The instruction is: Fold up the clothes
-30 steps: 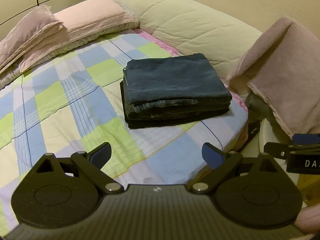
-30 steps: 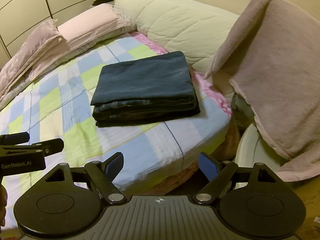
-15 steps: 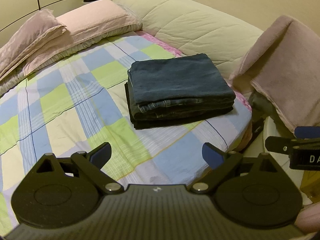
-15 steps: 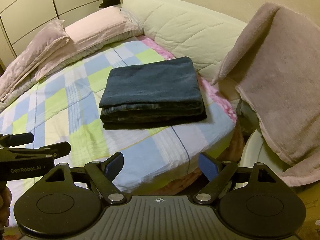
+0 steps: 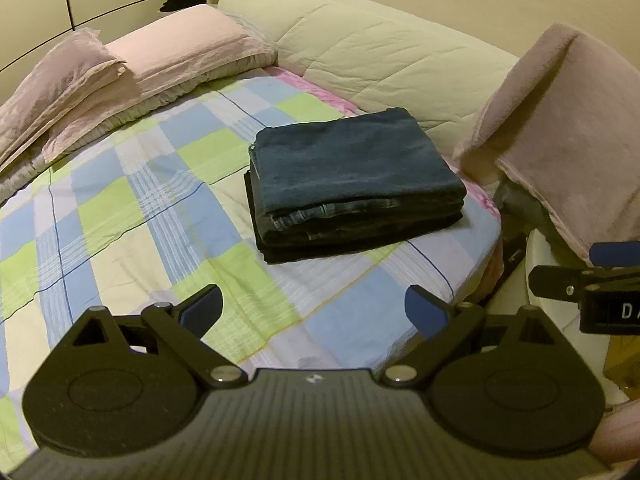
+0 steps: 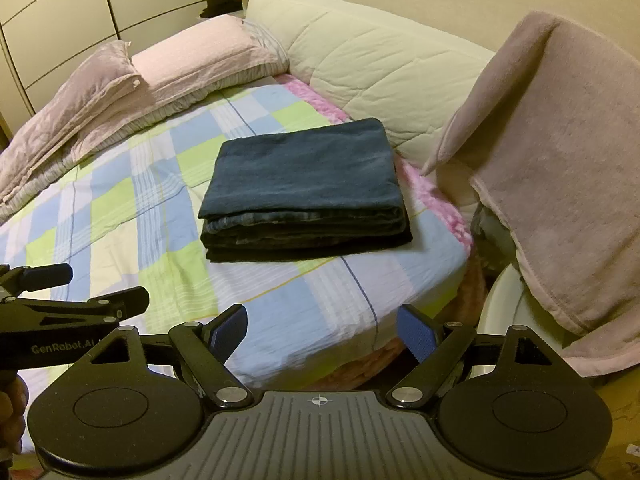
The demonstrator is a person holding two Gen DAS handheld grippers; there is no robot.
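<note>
A neat stack of folded dark blue clothes (image 5: pixel 352 184) (image 6: pixel 304 188) lies on the checked bed sheet (image 5: pixel 132 208) (image 6: pixel 132 200), close to the bed's right edge. My left gripper (image 5: pixel 314 310) hangs open well short of the stack, above the sheet, with nothing between its fingers. My right gripper (image 6: pixel 320 330) is open too and holds nothing; it hovers over the bed's near edge. Each gripper shows in the other's view: the right one's fingers (image 5: pixel 560 280) at the far right, the left one's fingers (image 6: pixel 76 300) at the far left.
Pink pillows (image 5: pixel 132 64) (image 6: pixel 168 64) lie at the head of the bed, next to a cream padded headboard (image 5: pixel 380 52) (image 6: pixel 380 64). A pink towel (image 5: pixel 572 128) (image 6: pixel 560 152) hangs over something at the right, beside the bed.
Both grippers have drawn back and risen a little from the bed, so the folded stack looks smaller and farther off. Both stay open. The stack itself has not moved.
</note>
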